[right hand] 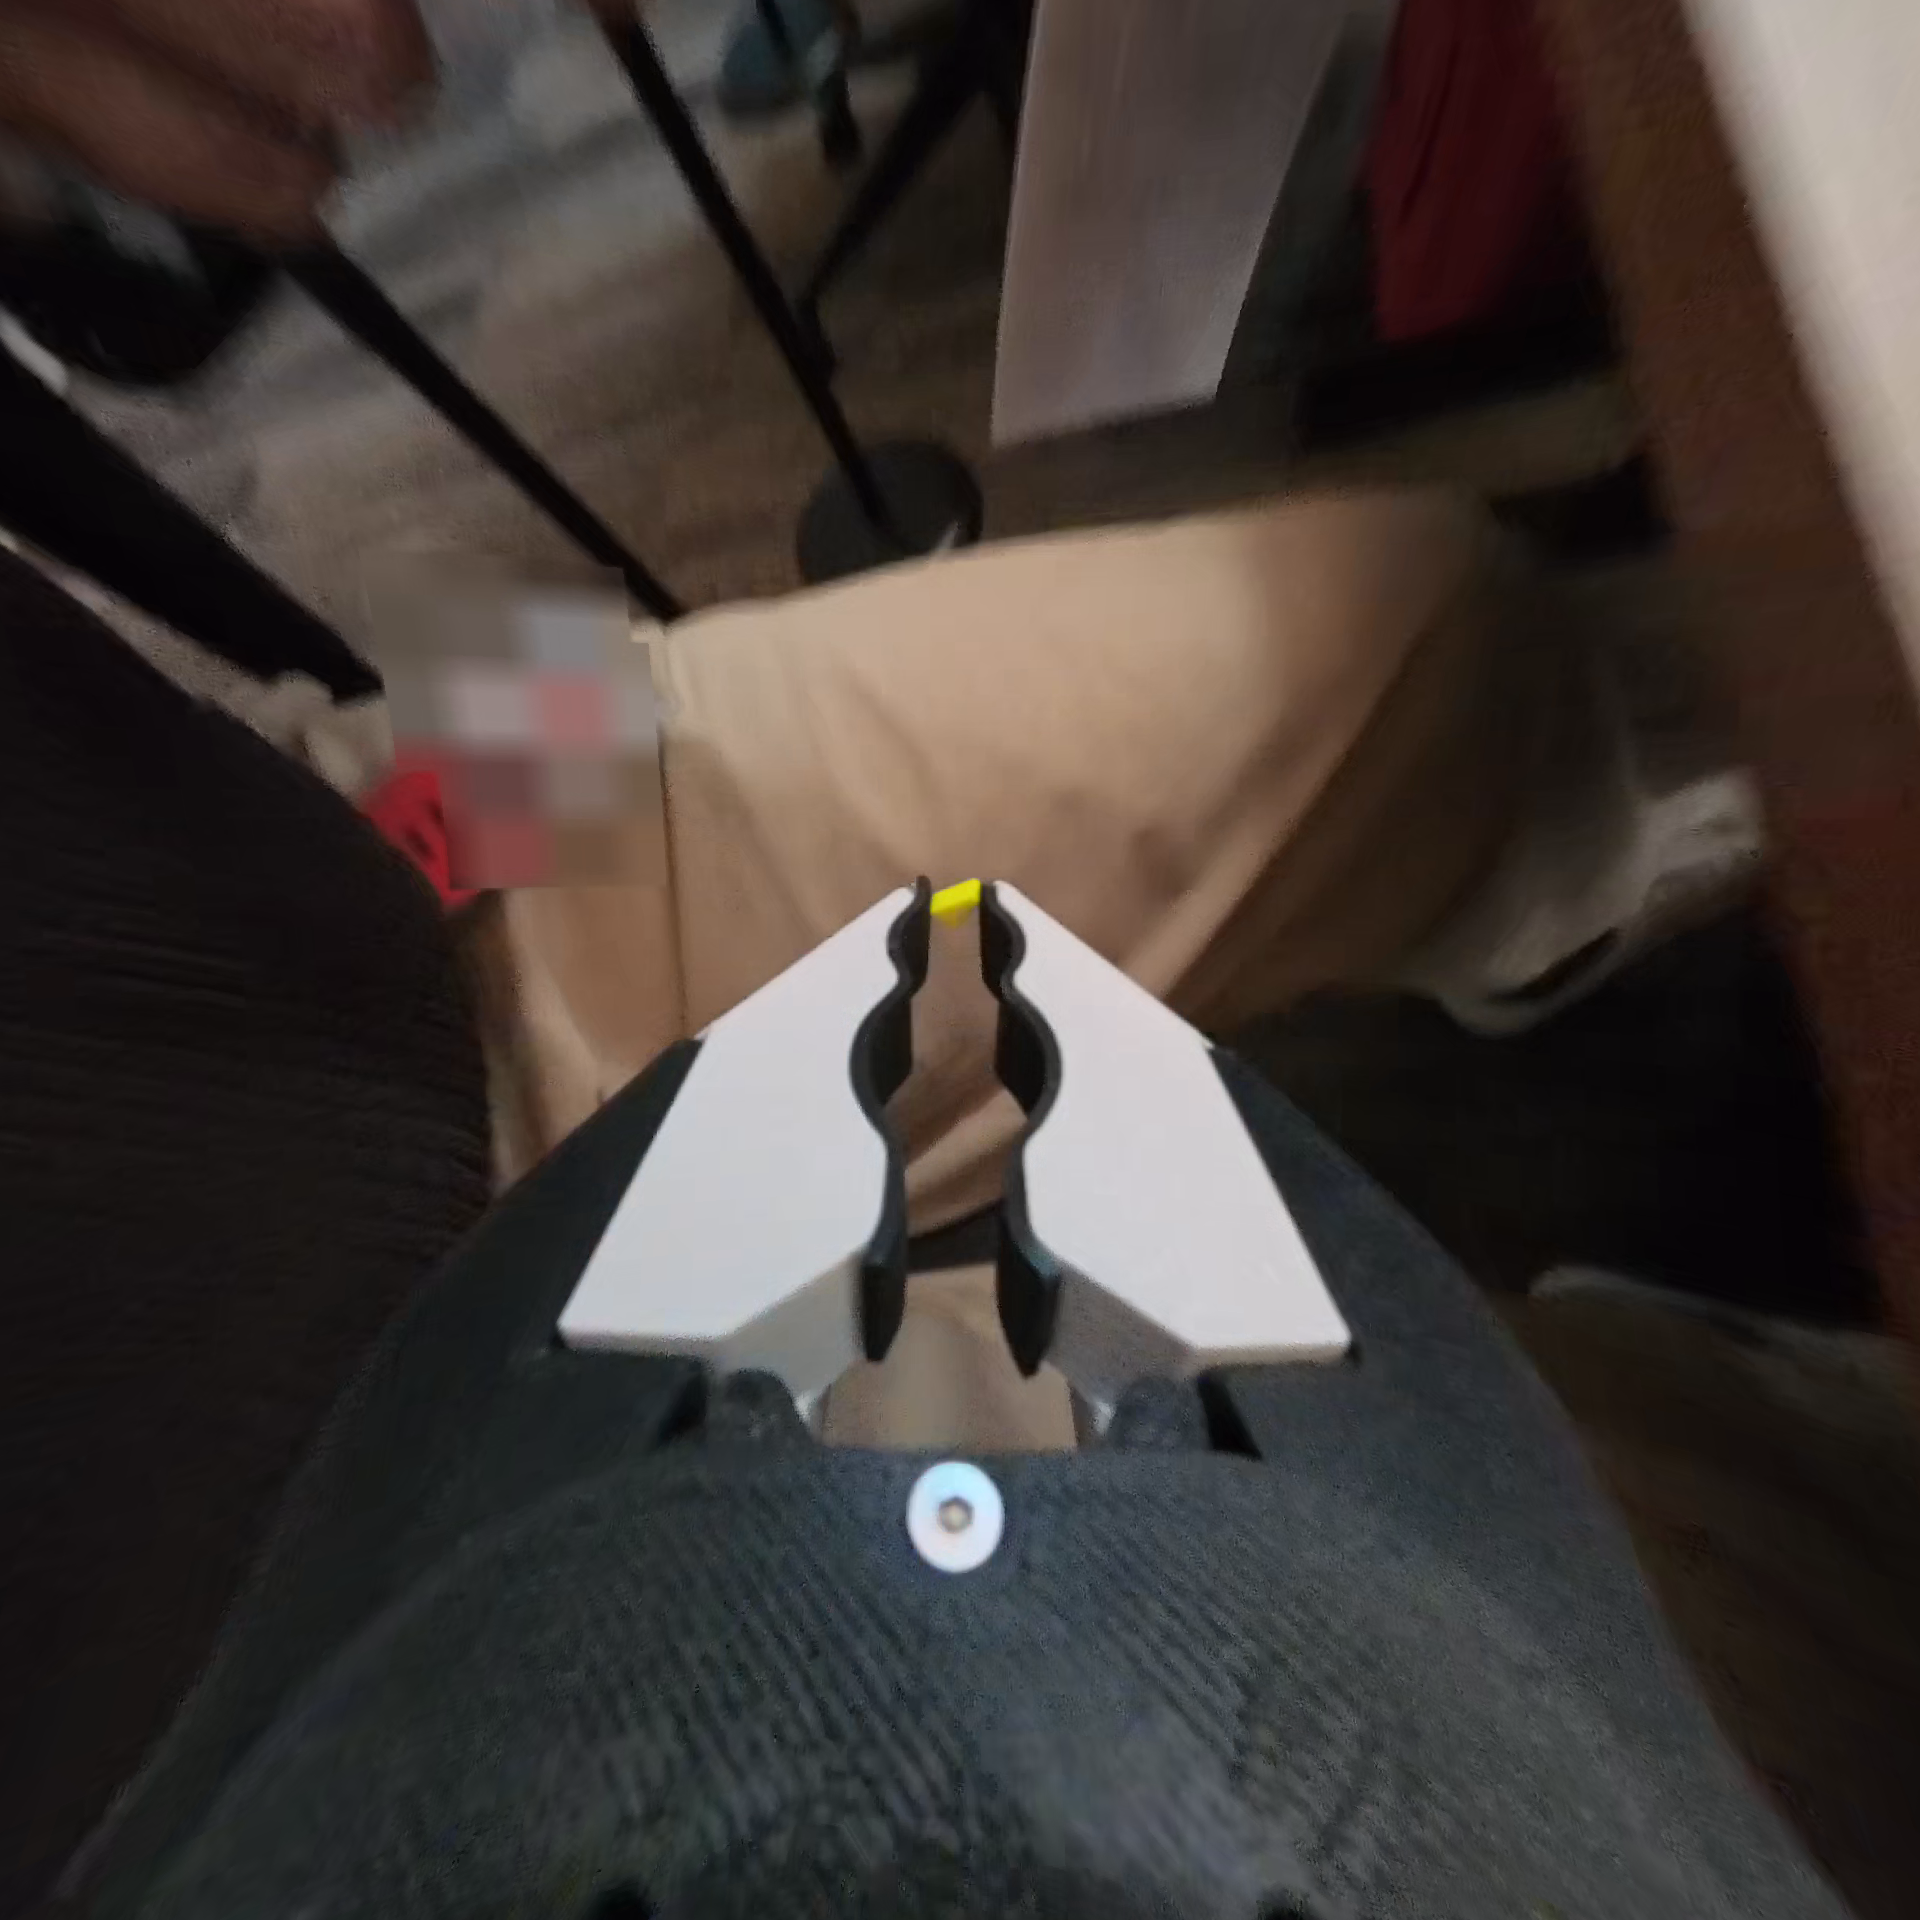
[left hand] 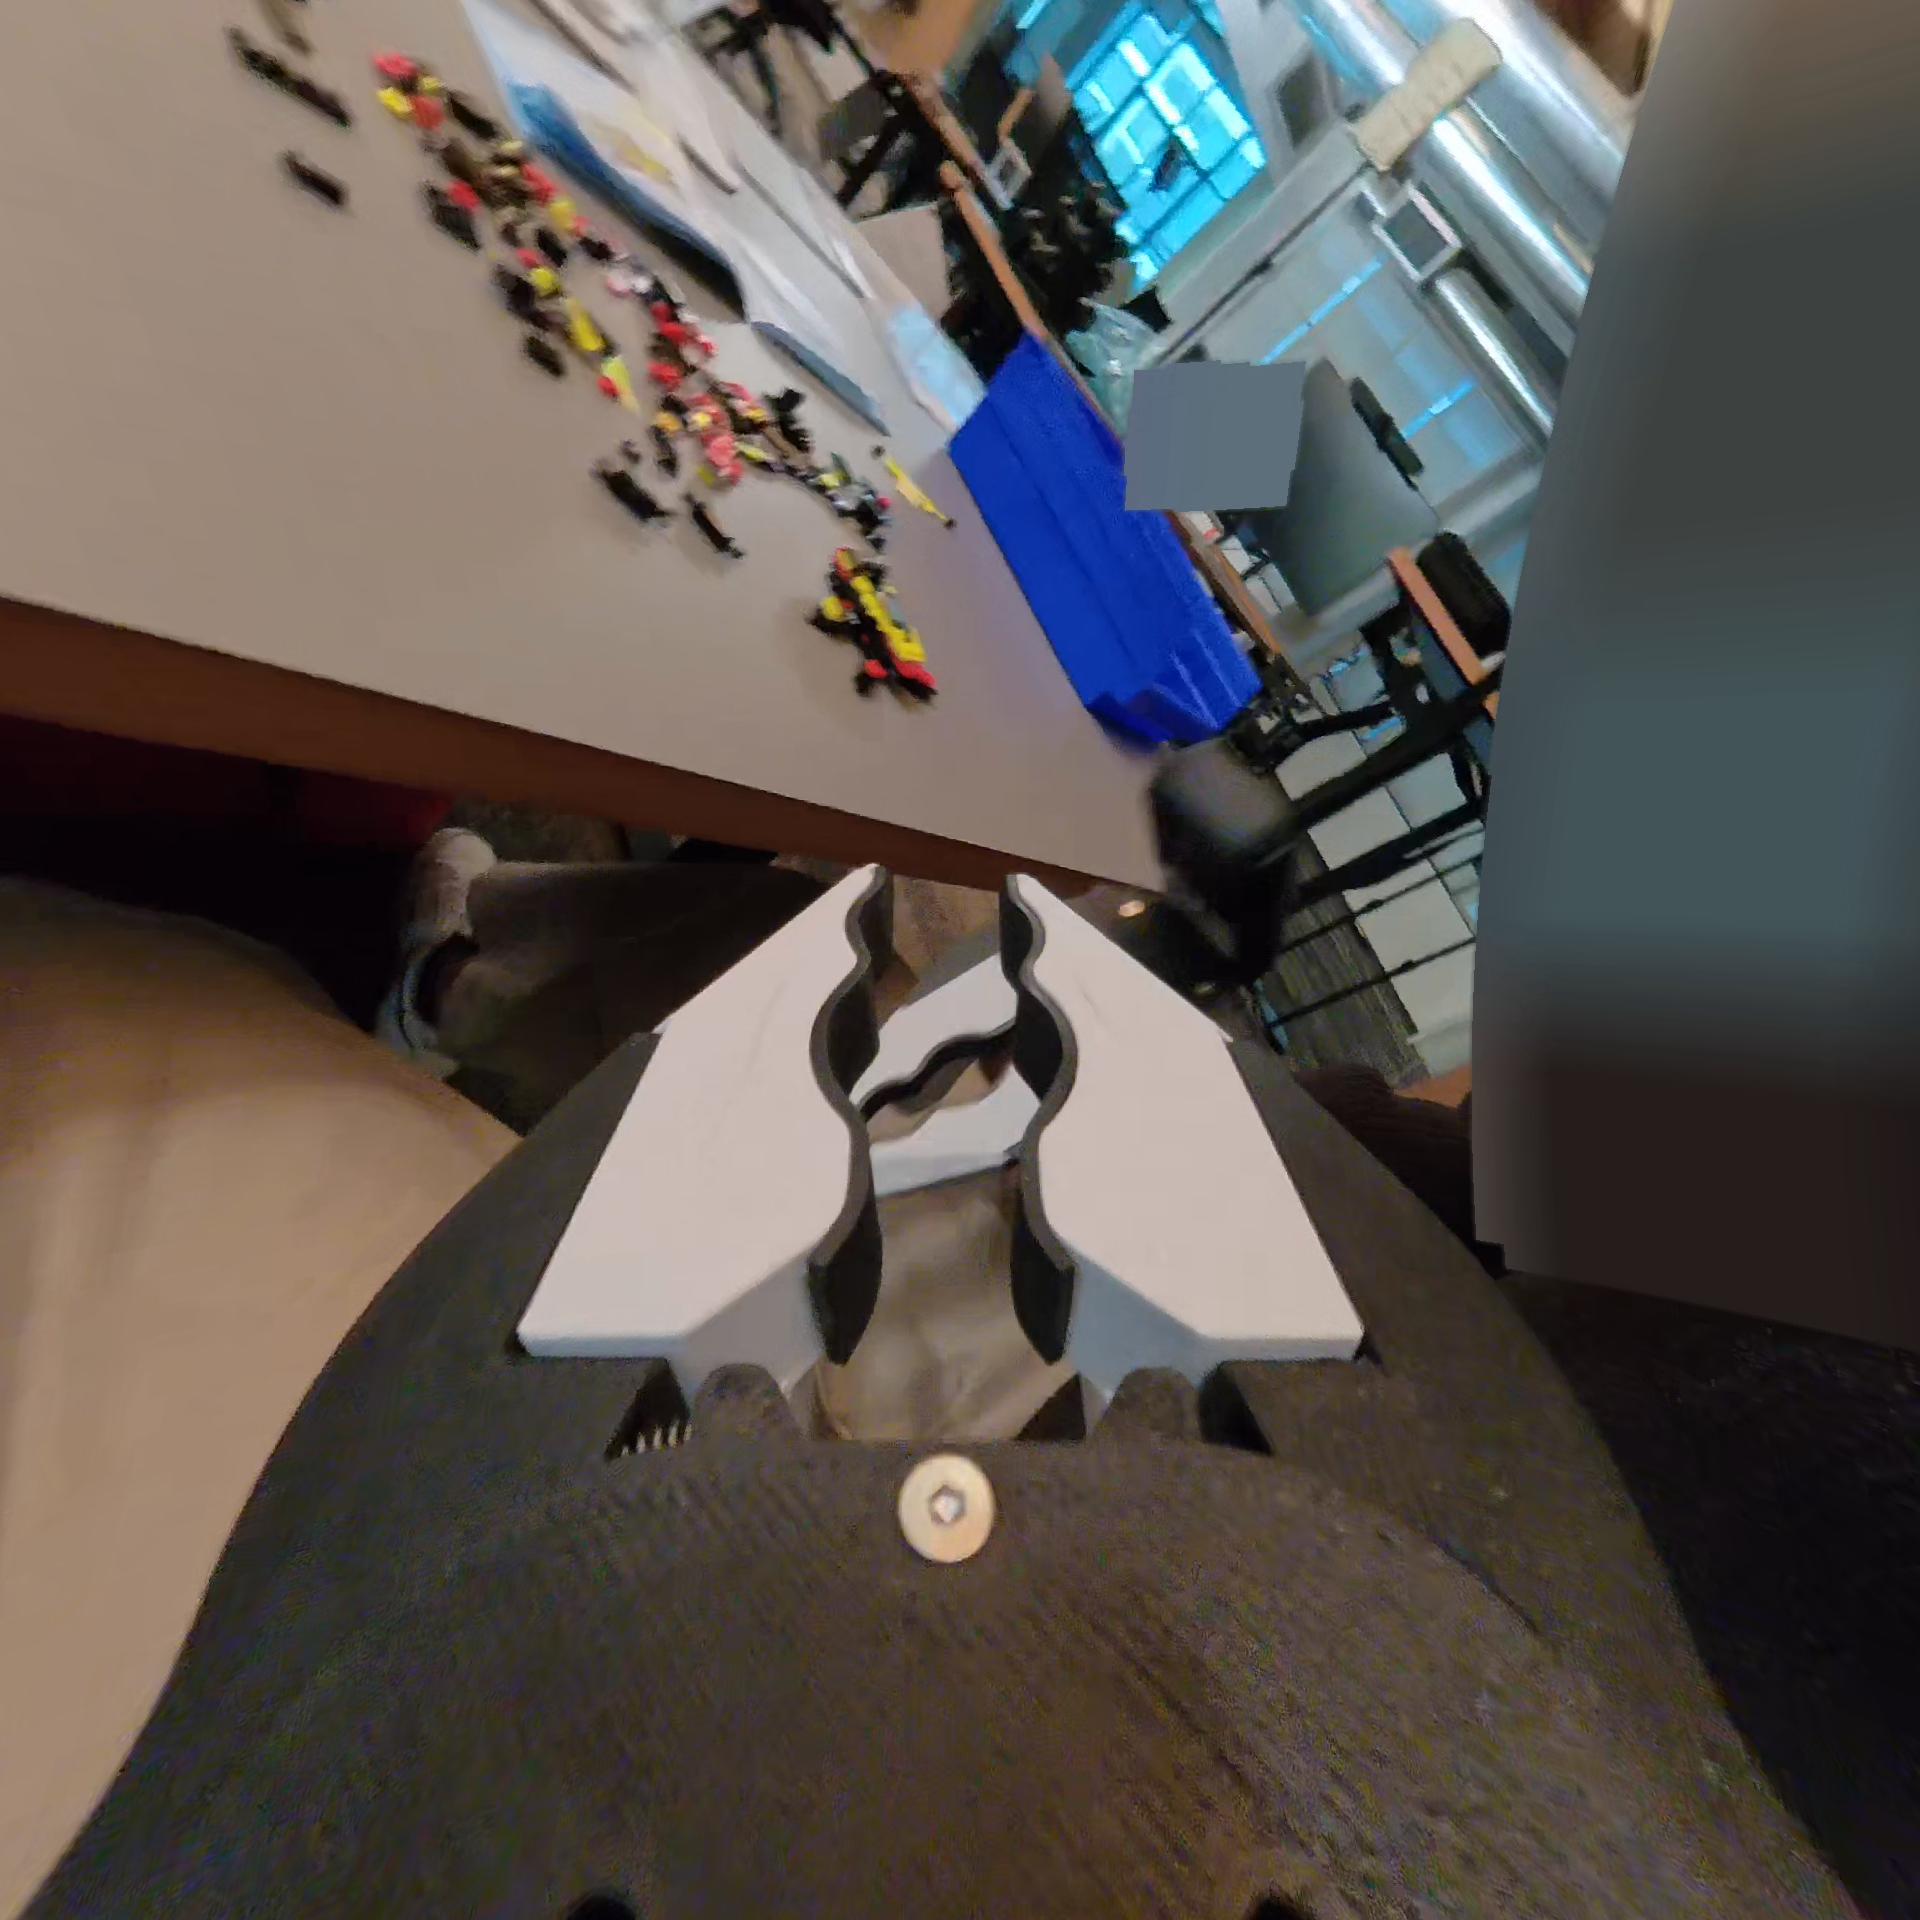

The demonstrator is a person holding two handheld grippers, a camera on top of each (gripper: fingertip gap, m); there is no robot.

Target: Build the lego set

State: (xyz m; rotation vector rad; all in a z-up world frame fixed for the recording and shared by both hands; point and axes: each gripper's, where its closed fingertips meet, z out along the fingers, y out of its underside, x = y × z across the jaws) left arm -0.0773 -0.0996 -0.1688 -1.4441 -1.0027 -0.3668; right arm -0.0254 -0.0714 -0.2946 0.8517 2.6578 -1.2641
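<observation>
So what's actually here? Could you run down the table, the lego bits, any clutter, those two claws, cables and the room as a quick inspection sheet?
Surface: grey table with a brown edge, seen tilted from below its near edge.
Job's things: loose black, red and yellow lego pieces scattered on it; a partly built model near the edge.
Clutter: blue bin and papers at the far side.
Grippers: left claw open, empty, below table level; right claw pinching a small yellow piece at its tips, over a beige-clad lap.
Cables: nothing seen.
Surroundings: office chairs, desks, bright windows; much is blurred.
</observation>
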